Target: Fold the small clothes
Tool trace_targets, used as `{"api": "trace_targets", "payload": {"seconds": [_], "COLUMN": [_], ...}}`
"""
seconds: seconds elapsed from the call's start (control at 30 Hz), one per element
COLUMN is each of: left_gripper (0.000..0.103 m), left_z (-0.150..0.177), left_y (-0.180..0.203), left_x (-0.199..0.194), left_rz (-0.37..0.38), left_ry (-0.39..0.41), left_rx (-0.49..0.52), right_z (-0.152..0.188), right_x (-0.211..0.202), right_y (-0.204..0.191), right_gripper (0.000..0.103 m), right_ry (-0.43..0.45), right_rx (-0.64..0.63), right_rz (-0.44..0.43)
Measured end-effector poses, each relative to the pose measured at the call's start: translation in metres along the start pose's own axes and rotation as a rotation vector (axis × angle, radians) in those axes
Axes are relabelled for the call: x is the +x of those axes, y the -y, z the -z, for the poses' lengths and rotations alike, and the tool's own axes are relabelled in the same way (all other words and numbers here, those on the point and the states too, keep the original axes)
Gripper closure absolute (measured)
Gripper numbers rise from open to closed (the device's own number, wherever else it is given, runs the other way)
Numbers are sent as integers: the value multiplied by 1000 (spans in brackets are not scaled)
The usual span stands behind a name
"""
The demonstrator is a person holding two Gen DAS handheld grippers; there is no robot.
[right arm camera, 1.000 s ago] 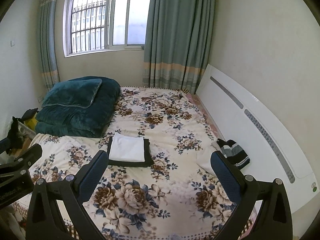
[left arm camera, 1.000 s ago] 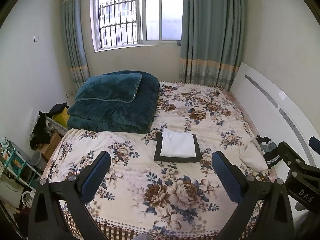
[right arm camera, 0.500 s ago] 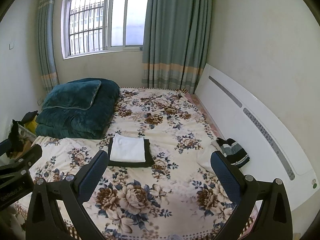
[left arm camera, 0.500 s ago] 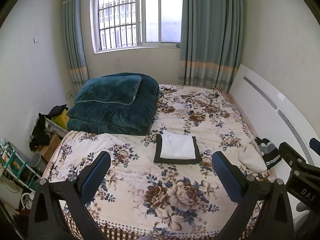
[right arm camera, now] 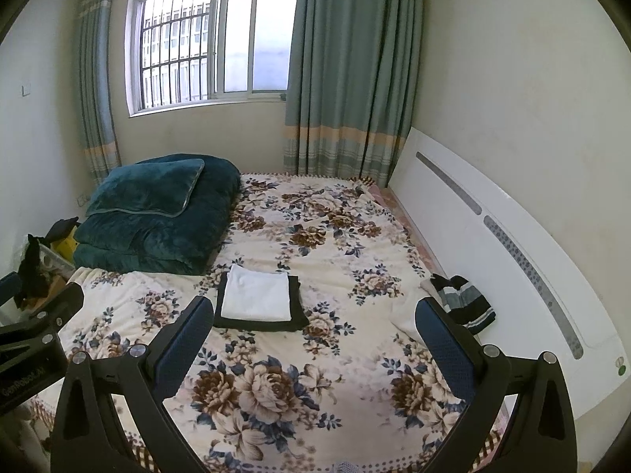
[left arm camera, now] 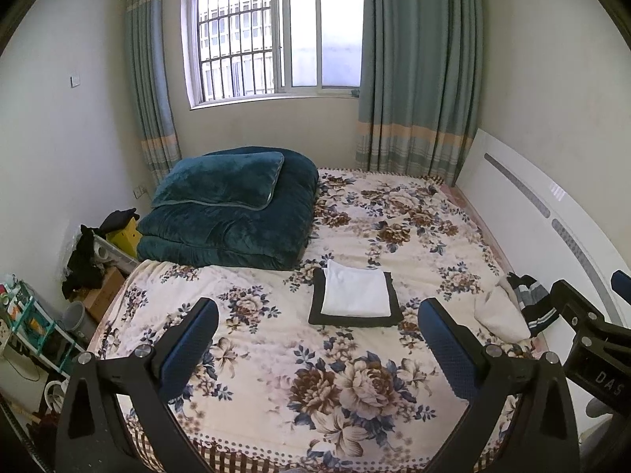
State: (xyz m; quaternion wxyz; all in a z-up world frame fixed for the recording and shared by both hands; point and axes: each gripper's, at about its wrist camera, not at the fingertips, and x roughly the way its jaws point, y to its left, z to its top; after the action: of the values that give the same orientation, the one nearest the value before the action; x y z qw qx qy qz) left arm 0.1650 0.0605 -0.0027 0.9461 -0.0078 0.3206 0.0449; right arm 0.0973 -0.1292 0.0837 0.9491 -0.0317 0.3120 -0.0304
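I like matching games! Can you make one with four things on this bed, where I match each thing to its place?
Things:
1. white folded cloth
2. black folded cloth
3. teal pillow
4. striped garment

Places:
A. on top of the folded teal blanket
B. by the white headboard
C. top of the small stack in the middle of the bed
D. directly on the floral bedspread, under the white one

Pairs: 1-C, 2-D, 3-A, 4-B
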Motion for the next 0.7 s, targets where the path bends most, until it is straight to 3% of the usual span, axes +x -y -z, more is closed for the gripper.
{"api": "trace_targets", "payload": {"seconds": [0.7], "left_gripper": [0], "left_z": [-3], "left_y": [10], "left_x": [-4], "left_rz": [-5], "left_ry": [17], "left_rx": [-5], "right_z": [-7], "right_x": [2], "right_y": [3], "right_gripper": [0], "right_ry": [11], "right_rx": [7], "right_rz": [-18]}}
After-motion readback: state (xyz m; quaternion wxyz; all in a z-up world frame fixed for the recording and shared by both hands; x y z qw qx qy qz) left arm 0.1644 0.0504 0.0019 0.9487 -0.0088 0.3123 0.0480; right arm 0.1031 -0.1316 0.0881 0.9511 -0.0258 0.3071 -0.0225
